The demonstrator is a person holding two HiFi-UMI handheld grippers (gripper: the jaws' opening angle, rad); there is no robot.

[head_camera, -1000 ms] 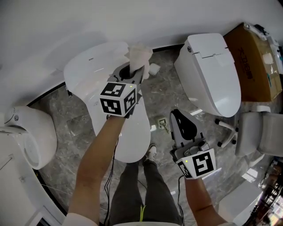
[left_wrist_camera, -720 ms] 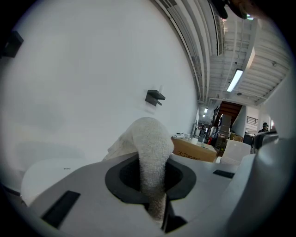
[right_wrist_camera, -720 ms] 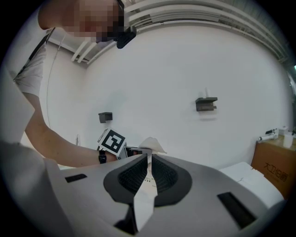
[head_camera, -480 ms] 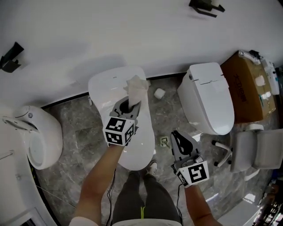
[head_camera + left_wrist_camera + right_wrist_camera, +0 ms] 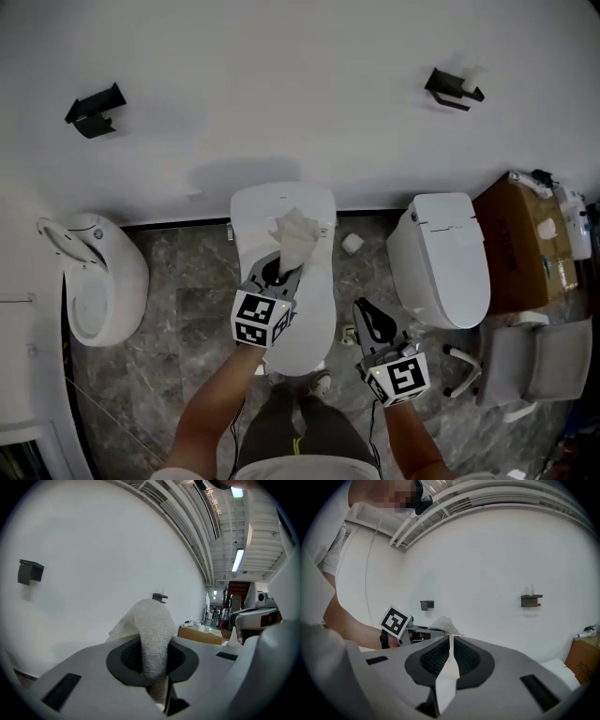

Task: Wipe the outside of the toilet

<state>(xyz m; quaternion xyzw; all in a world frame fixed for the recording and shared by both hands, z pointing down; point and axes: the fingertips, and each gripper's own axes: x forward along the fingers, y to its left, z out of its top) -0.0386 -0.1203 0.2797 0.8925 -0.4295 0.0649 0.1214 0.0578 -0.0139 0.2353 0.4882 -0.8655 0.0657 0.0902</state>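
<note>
The white toilet [image 5: 281,211] stands against the wall in the middle of the head view, its lid down. My left gripper [image 5: 281,269] hovers over the lid, shut on a white cloth [image 5: 296,238] that sticks out past its tips toward the wall. In the left gripper view the cloth [image 5: 152,634] bulges up between the dark pads. My right gripper [image 5: 368,317] is held to the right of the toilet over the floor, jaws together with nothing in them. The right gripper view shows the left gripper's marker cube [image 5: 396,620] and the cloth [image 5: 445,623] beyond its shut jaws.
A second white toilet [image 5: 441,258] stands to the right, with a cardboard box [image 5: 525,239] and a grey chair [image 5: 534,361] beyond it. Another white fixture [image 5: 94,281] sits at the left. A small white roll [image 5: 352,243] lies on the marble floor. Two dark brackets [image 5: 94,111] [image 5: 455,87] hang on the wall.
The head view has drawn back and up, so the toilet and both grippers look smaller and more wall shows. The left gripper still holds the cloth over the toilet.
</note>
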